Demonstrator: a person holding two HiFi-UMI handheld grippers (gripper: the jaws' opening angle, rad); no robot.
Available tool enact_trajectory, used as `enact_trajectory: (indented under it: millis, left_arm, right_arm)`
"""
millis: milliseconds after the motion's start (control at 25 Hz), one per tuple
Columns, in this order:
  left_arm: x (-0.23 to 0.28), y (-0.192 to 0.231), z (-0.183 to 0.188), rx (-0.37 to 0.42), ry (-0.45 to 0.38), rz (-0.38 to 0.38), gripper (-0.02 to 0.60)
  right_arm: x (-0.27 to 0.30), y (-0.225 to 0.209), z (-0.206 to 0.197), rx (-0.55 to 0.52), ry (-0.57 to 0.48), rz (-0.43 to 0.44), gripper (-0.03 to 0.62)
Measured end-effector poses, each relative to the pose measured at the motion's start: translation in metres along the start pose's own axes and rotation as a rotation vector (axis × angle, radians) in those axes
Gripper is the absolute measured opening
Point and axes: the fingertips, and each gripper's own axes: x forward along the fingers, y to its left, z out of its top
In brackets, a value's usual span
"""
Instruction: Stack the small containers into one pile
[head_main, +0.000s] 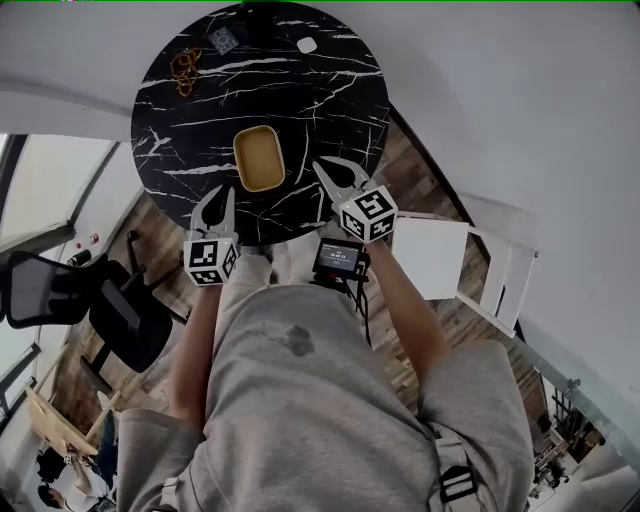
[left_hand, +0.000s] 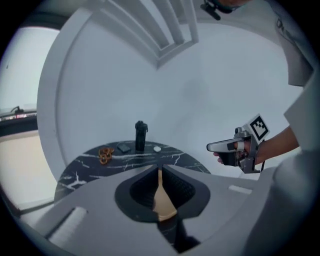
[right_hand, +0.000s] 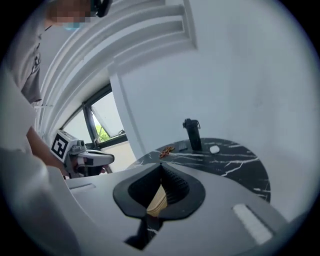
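**Pile looks done, both grippers are off it**

There's one tan container (head_main: 259, 158) sitting toward the near side of the black marble table (head_main: 330, 90) (can't tell from above how many are nested in it). The left gripper (head_main: 220, 200) and right gripper (head_main: 335, 175) hang either side of it by the table's near edge. Both have their jaws pinched together on nothing. The tan bit in their own views is just the pile showing past the jaws. I can't see any loose container, so I'd guess the stacking is finished. Next move, if any: back away without bumping it.
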Motion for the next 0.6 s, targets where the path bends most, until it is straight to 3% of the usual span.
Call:
enact_trajectory:
  millis: [240, 400, 520, 600]
  left_arm:
    - [-0.049, -0.024, 0.093, 0.116, -0.248, -0.062, 0.008]
    - [-0.099, -0.039, 0.131, 0.192, -0.378, -0.098, 0.003]
    - [-0.135, -0.043, 0.142, 0.206, -0.439, -0.103, -0.005]
    - [-0.156, -0.049, 0.143, 0.219, -0.436, -0.125, -0.005]
  right_arm:
    - [-0.053, 0.059, 0.07, -0.202, -0.164, -0.192, 0.014]
    - [-0.086, 0.113, 0.096, -0.266, -0.233, -0.242, 0.014]
    - [-0.108, 0.15, 0.107, -0.298, -0.265, -0.271, 0.012]
    - [-0.125, 0.177, 0.116, -0.34, -0.286, -0.293, 0.012]
